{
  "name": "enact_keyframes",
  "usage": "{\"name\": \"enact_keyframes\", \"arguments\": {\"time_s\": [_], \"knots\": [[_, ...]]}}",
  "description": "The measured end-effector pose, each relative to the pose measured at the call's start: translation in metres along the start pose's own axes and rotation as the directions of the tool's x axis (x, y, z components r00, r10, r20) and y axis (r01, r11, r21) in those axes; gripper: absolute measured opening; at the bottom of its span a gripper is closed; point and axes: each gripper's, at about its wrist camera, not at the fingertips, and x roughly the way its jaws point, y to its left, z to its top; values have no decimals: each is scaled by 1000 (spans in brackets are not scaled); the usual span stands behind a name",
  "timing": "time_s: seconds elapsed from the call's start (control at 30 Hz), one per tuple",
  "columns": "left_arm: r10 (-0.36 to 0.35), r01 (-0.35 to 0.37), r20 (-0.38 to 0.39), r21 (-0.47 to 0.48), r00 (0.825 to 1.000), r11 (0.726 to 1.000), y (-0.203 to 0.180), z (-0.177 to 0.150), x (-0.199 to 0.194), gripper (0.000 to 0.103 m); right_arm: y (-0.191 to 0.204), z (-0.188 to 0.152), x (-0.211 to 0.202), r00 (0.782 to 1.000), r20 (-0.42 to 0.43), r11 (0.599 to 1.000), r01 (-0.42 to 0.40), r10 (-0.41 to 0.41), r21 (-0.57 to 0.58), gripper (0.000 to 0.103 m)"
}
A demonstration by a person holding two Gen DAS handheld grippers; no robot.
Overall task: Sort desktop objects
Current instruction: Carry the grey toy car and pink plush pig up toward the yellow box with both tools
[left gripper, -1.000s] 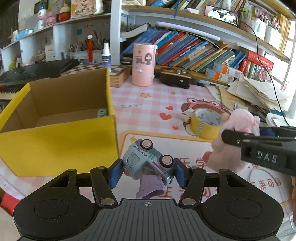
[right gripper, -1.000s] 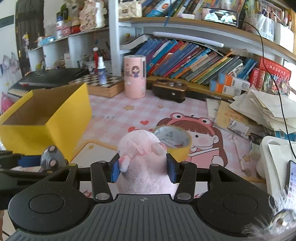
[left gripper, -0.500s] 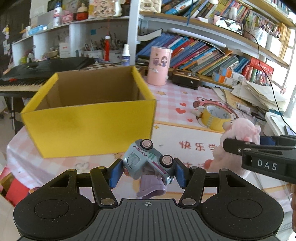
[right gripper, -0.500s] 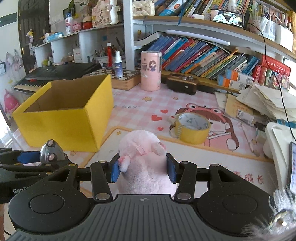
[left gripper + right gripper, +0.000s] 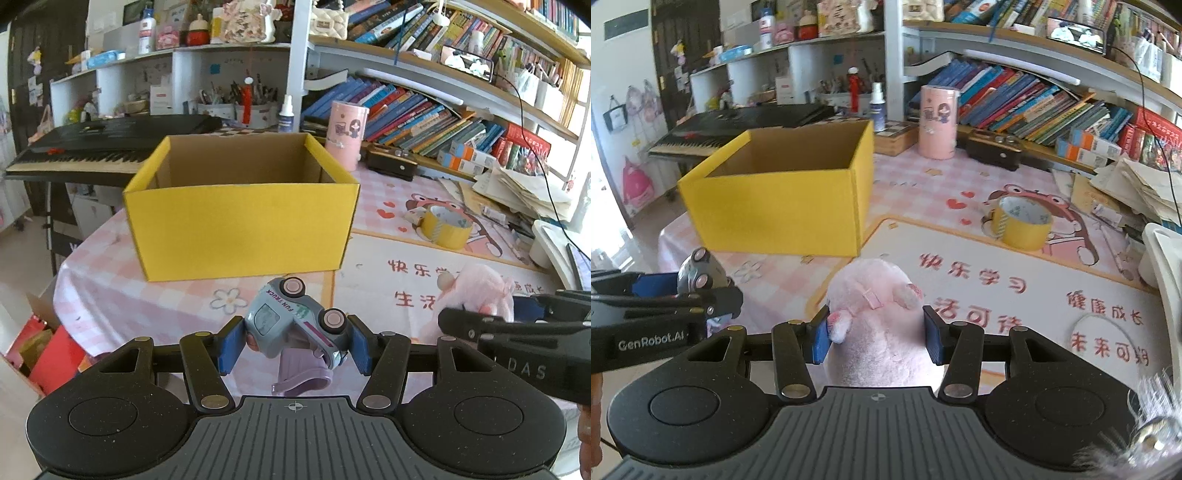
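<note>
— Tools first: what does each one grip?

— Left tool [image 5: 294,347] is closed on a small grey toy truck [image 5: 295,319]. The truck is tilted, its wheels point up, and the blue pads press on its two ends. It hangs above the worktop [image 5: 147,299], not touching it.

— And the right one?

— Right tool [image 5: 877,338] is clamped on a pink plush toy [image 5: 875,310]. The pads squeeze its soft sides. In the left camera the plush toy [image 5: 476,295] shows at the right edge, beside the truck.

— Where is the box?

— A yellow cardboard box [image 5: 240,225] stands open on the pink checked cloth, ahead of both tools and apart from them. Its inside bottom I cannot see.

— Anything else on the worktop?

— A roll of yellow tape [image 5: 1019,221] lies to the right of the box, on the cartoon mat. A pink cylinder [image 5: 938,122] stands behind, near the books.
</note>
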Motion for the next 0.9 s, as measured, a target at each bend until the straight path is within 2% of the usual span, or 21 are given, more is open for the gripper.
{"name": "enact_keyframes", "arguments": {"time_s": [0.43,0.9], "knots": [[45,-46,-4,-22,999,999,24,-22,-27,58,33,-18,-7,997,-35,998,-69,69,-11,46],[83,-81,29,-45,996,996,46,-23,-40,58,50,-13,-4,991,-34,991,-127,126,-33,46]]}}
